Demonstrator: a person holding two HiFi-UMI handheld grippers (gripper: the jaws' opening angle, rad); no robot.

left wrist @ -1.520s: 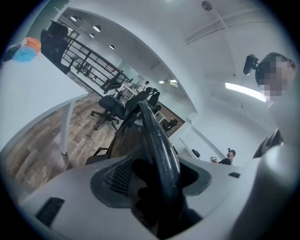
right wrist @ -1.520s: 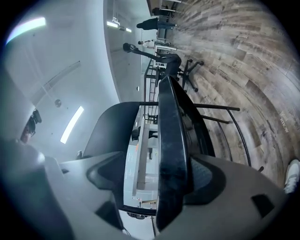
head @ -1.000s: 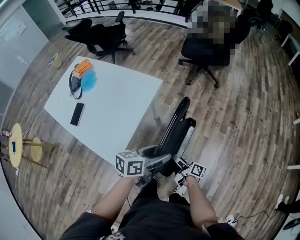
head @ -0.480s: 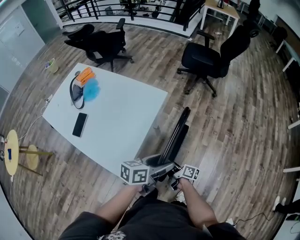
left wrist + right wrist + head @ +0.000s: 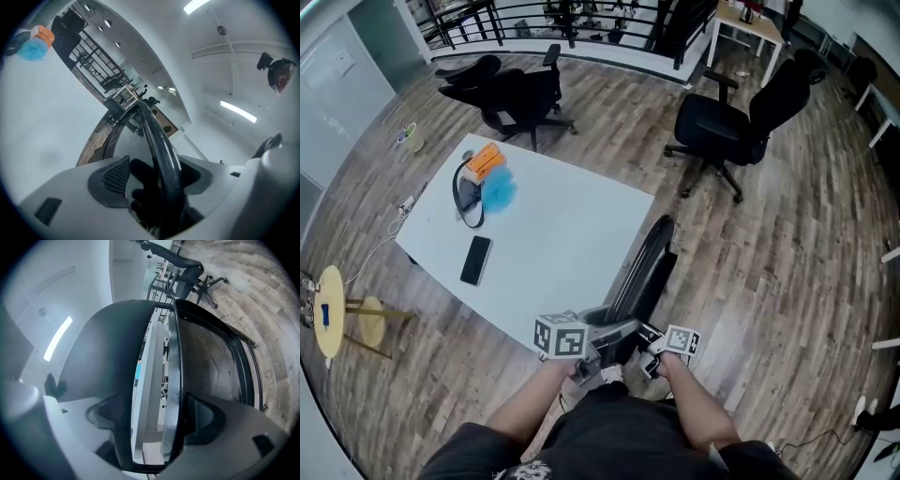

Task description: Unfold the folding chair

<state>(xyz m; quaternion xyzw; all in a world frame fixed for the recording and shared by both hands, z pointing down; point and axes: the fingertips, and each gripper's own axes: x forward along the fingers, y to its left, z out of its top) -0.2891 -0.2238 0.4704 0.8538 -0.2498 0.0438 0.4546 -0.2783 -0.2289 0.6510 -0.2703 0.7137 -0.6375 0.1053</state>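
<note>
At the far left a small yellow round stand sits apart from everything; next comes the white table bearing a black phone, and the work happens just beside its near corner. The left gripper comes in nearly level on the top of the folding chair; its jaws stand wide and are closing, with the black frame tube and a dark lump of the chair filling the space between the pads. The chair stands on the wooden floor, folded slim and seen edge-on. The right gripper takes the same top end from the other side, jaws wide, one pad on the frame tube, the other behind the dark panel; I judge the two grips are there so the halves can be pulled apart. A black office chair stands well beyond.
</note>
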